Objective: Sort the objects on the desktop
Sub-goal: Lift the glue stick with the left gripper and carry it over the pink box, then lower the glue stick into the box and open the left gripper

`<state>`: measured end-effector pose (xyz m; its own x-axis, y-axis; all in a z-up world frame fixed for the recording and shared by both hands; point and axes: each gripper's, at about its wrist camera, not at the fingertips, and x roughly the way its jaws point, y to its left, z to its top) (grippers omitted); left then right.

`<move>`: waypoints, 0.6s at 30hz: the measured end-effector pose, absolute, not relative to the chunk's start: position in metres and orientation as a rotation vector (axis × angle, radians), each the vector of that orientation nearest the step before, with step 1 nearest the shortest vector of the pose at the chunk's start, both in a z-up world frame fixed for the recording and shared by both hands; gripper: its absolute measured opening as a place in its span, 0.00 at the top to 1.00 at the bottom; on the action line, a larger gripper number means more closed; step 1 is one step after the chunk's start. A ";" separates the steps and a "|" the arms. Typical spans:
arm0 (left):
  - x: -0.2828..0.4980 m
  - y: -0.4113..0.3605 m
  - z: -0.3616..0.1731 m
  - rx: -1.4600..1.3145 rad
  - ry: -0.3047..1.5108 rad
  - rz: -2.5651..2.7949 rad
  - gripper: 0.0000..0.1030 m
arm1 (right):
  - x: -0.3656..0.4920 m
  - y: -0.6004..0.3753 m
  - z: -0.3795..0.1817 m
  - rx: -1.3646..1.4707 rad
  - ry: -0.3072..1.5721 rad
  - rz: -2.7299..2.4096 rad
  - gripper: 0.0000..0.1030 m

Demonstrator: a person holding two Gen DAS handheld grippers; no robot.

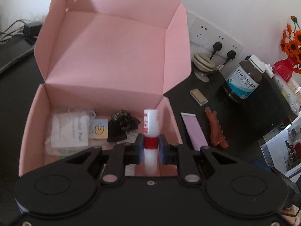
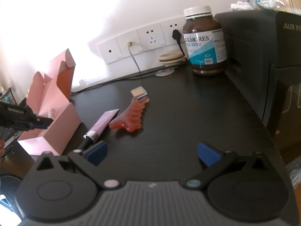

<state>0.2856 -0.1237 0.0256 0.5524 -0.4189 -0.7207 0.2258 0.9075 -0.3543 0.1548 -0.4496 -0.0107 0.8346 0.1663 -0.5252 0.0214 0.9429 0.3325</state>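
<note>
Black claw (image 1: 150,147) bodies — blue pads (image 2: 208,153), silver pivot screws.

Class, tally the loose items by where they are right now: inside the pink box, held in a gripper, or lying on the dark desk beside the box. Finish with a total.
Inside the pink box: 3 (white packet, yellow card, black bundle)
Held in the left gripper: 1 (white and red tube)
On the desk: 3 (purple tube, red comb, small tan case)
Total: 7
</note>
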 end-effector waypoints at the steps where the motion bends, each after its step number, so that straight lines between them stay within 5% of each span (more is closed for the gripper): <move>1: 0.287 -0.124 0.024 -0.235 0.920 -0.383 0.83 | 0.155 -0.450 -0.011 0.337 0.580 0.079 0.01; 18: 0.301 -0.135 0.011 -0.223 0.970 -0.387 0.85 | 0.154 -0.454 -0.012 0.359 0.576 0.087 0.01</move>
